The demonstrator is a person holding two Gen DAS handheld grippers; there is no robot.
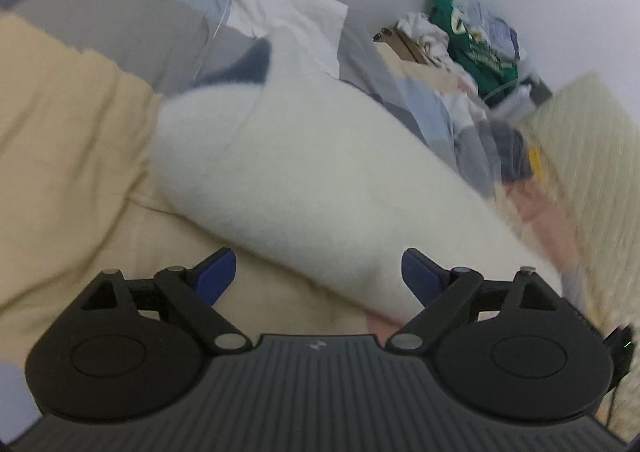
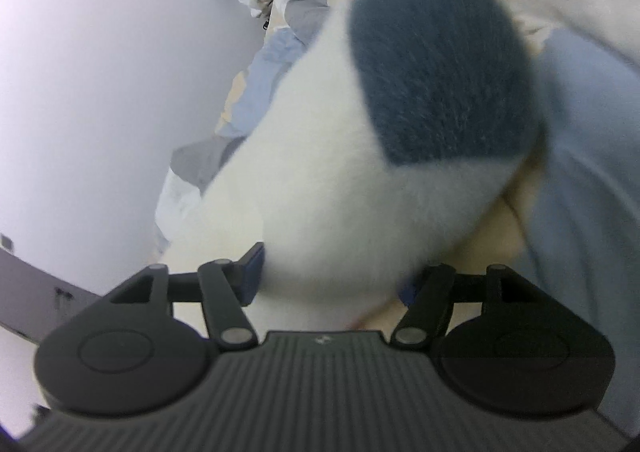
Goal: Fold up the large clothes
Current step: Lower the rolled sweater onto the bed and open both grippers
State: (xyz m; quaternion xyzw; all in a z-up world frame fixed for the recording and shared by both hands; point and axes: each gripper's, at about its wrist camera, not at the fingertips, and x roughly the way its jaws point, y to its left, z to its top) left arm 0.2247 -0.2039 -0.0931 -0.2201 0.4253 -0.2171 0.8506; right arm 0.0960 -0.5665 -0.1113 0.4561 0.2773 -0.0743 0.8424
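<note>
A large white fleecy garment [image 1: 288,171] lies bunched on a cream bedcover [image 1: 68,155], running from the middle of the left wrist view down to the lower right. My left gripper [image 1: 318,276] is open wide just short of its near edge, nothing pinched between its blue pads [image 1: 214,276]. In the right wrist view the same garment [image 2: 312,179] fills the middle and shows a blue-grey patch [image 2: 436,63]. My right gripper [image 2: 330,280] straddles the fleece, which bulges between the jaws and hides most of the right pad. I see no pinch there.
A heap of clothes with a green shirt [image 1: 476,47] and a cardboard box [image 1: 404,39] sits against the white wall [image 2: 100,71]. Grey and light-blue patchwork bedding [image 1: 132,3] lies behind the garment. A ribbed cream blanket [image 1: 580,139] is at the right.
</note>
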